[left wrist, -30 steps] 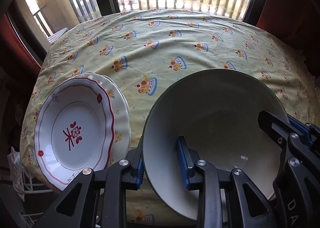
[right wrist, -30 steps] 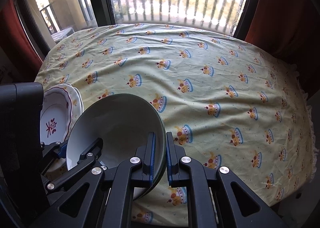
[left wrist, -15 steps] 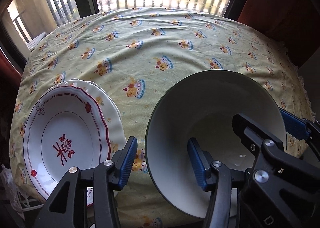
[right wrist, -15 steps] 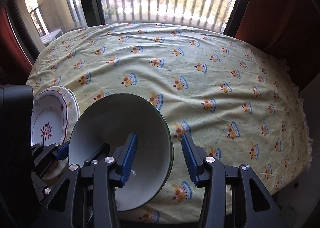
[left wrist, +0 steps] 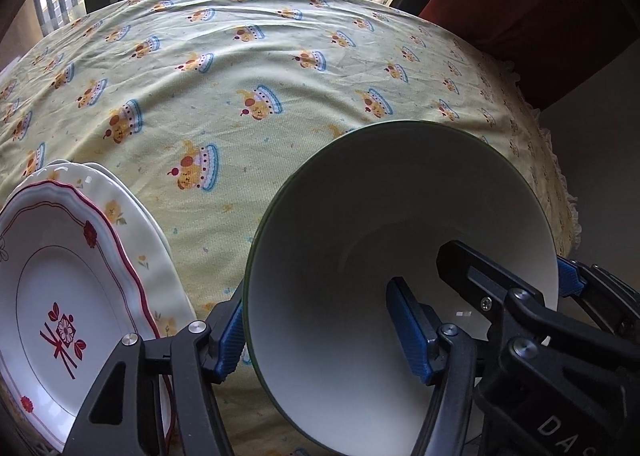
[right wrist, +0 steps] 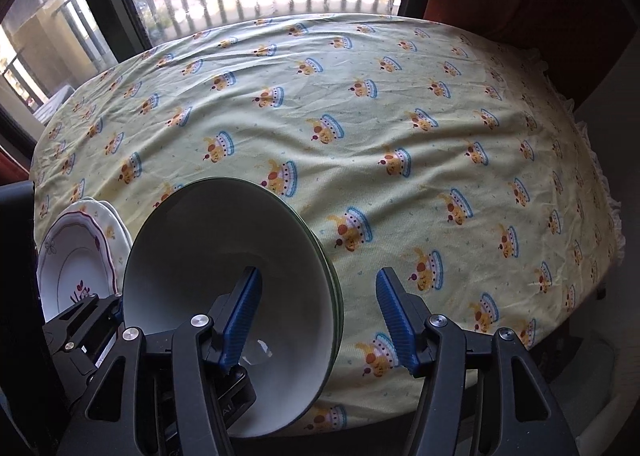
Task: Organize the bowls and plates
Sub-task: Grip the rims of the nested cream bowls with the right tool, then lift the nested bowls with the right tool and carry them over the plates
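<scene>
The left gripper [left wrist: 324, 330] stands with its jaws parted, and they have just been opening. The near left rim of the white bowl [left wrist: 400, 240] runs between them: one blue pad sits outside the bowl's wall, just beside its dark green edge, and the other sits inside the bowl, clear of the wall. Neither pad presses on the rim, so the bowl is not gripped.

The right gripper [right wrist: 320, 320] is likewise parted, its jaws having just been opening too. The bowl's [right wrist: 224, 256] right rim passes between them: the left pad is inside the bowl, and the right pad is outside, apart from the rim, over the cloth. From this view the rim seems doubled, as if a second bowl lies nested beneath, though this cannot be told for sure.

The bowl rests on the table [left wrist: 280, 67], which is covered with a pale yellow tablecloth [right wrist: 400, 103] printed with small cakes. It lies directly ahead of both pairs of jaws, near the table's front edge.

To the left of the left jaws, just beside the bowl but not touching it, is a stack of plates [left wrist: 60, 296]. The top plate is white with a wavy red border and a red flower motif at its centre; a plate with yellow flowers shows under it. In the right wrist view the plates [right wrist: 80, 256] lie far left of the jaws, beyond the bowl.
</scene>
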A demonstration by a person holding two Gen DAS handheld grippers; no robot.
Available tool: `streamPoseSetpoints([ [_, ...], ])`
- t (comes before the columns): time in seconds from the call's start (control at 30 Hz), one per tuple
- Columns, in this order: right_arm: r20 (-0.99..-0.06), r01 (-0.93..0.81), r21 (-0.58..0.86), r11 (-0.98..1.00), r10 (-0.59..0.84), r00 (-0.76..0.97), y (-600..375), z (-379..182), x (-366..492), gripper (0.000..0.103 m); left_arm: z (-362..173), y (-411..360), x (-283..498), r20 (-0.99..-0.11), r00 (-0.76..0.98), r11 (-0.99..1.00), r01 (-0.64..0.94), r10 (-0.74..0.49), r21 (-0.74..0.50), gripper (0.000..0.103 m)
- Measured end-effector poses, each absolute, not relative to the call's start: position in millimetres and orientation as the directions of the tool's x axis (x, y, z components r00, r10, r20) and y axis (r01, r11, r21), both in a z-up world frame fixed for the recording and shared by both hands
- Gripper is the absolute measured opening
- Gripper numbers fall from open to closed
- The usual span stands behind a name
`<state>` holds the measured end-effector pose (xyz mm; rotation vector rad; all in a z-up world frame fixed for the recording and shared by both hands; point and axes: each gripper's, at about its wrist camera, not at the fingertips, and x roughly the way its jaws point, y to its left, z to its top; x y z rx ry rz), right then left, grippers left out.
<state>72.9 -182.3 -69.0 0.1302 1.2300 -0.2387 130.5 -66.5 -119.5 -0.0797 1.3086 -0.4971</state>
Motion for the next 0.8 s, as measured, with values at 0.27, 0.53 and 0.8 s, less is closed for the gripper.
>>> streamPoseSetpoints([
  [0.27, -0.949, 0.285, 0.036, 0.958, -0.057, 0.31, -187, -77, 74, 0.063, -119, -64, 133, -0.894, 0.142, 0.876, 0.314, -0.425, -0.367, 0.057],
  [0.53, -0.949, 0.29, 0.146, 0.946, 0.051, 0.312, -199, -86, 81, 0.063, -117, -69, 137, -0.914, 0.156, 0.901, 0.294, -0.373, -0.318, 0.058],
  [0.8, -0.934, 0.239, 0.288, 0.927, 0.216, 0.284, -212, -103, 92, 0.049, -114, -78, 131, -0.937, 0.204, 0.94, 0.252, -0.284, -0.23, 0.058],
])
